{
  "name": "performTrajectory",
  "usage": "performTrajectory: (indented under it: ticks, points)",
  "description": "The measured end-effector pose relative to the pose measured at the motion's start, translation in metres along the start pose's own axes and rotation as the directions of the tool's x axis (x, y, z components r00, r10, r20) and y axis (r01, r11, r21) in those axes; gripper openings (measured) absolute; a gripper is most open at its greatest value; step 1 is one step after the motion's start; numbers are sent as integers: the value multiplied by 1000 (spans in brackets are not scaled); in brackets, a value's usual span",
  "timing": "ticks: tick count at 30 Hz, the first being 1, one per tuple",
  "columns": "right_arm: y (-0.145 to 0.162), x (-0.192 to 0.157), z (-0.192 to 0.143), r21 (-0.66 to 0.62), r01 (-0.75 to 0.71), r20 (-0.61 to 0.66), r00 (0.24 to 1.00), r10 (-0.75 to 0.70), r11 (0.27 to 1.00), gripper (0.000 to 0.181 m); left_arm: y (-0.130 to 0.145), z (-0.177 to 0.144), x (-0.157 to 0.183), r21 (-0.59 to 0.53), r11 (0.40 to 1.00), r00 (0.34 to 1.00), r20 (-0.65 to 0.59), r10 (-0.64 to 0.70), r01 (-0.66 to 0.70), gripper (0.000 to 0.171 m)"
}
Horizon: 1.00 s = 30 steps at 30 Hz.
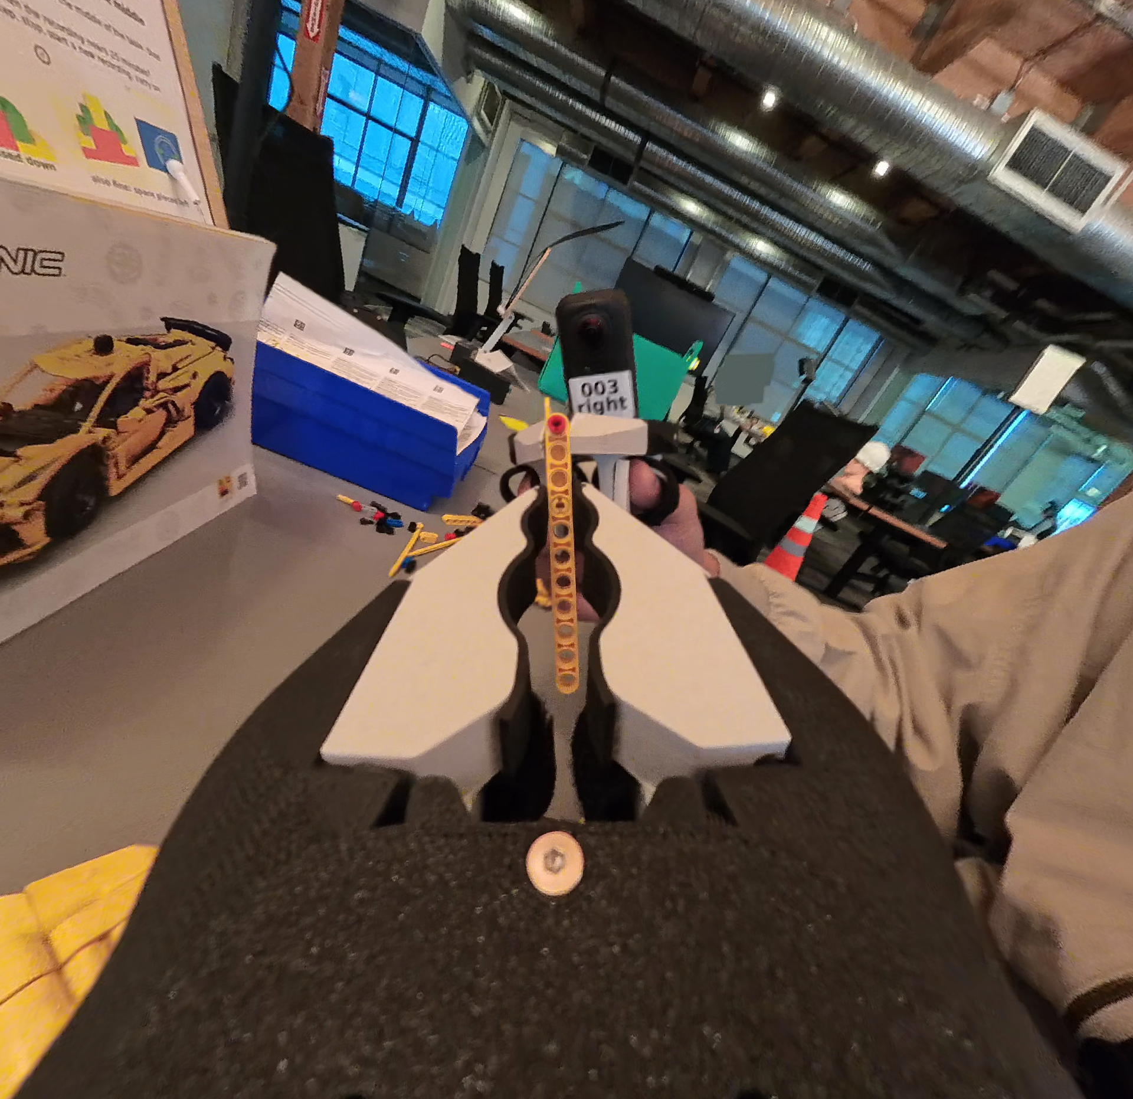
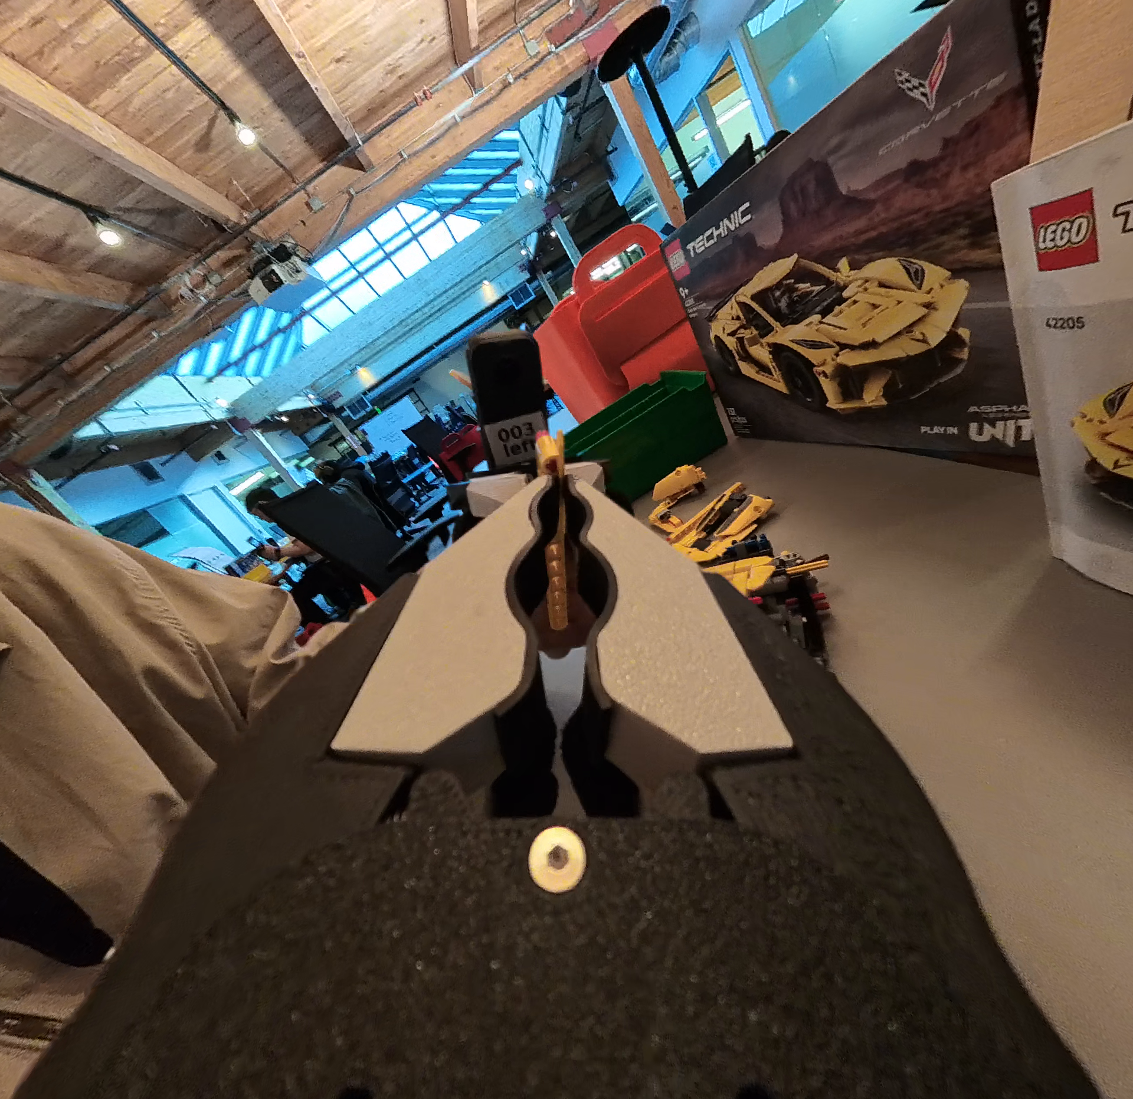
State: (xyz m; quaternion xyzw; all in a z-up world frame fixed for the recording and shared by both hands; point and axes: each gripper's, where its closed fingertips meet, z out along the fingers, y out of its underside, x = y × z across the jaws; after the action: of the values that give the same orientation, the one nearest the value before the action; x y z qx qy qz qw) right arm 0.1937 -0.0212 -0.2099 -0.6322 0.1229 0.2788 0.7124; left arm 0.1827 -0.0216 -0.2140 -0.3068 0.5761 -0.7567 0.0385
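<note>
My left gripper (image 1: 555, 496) is shut on a long yellow beam (image 1: 563, 585) with a row of holes. The beam stands up between the fingers and carries a red pin (image 1: 556, 422) at its far end. That end reaches the white fingers of the right gripper (image 1: 582, 441), which faces mine tip to tip, held by a hand. My right gripper (image 2: 555, 487) is shut on a yellow beam (image 2: 556, 585) seen edge-on, with a red tip above it. The left gripper's black camera body (image 2: 506, 383) stands just beyond. I cannot tell whether both grip the same beam.
On the grey table (image 1: 214, 640) lie loose small pieces (image 1: 398, 517), a blue bin (image 1: 368, 425) with papers and a booklet (image 1: 110, 395). The right wrist view shows a partly built yellow car (image 2: 717, 517), a green bin (image 2: 650, 432), a red container (image 2: 619, 327) and the set box (image 2: 858, 272). Less than 4 cm separates the two grippers' tips.
</note>
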Motion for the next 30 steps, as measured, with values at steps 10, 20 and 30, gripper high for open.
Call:
performTrajectory:
  ticks: [10,20,30]
  points:
    - [-1,12,-2,28,-122,15,992,122,992,0,-11,0,-15,131,978,986,6,-166,164,4]
    - [3,5,-2,-45,-32,-40,999,31,998,0,-4,-2,-6,58,994,995,-42,-89,91,6]
    - [2,5,3,14,-34,-18,999,35,999,4,-8,-4,-11,105,975,980,-62,-190,195,5]
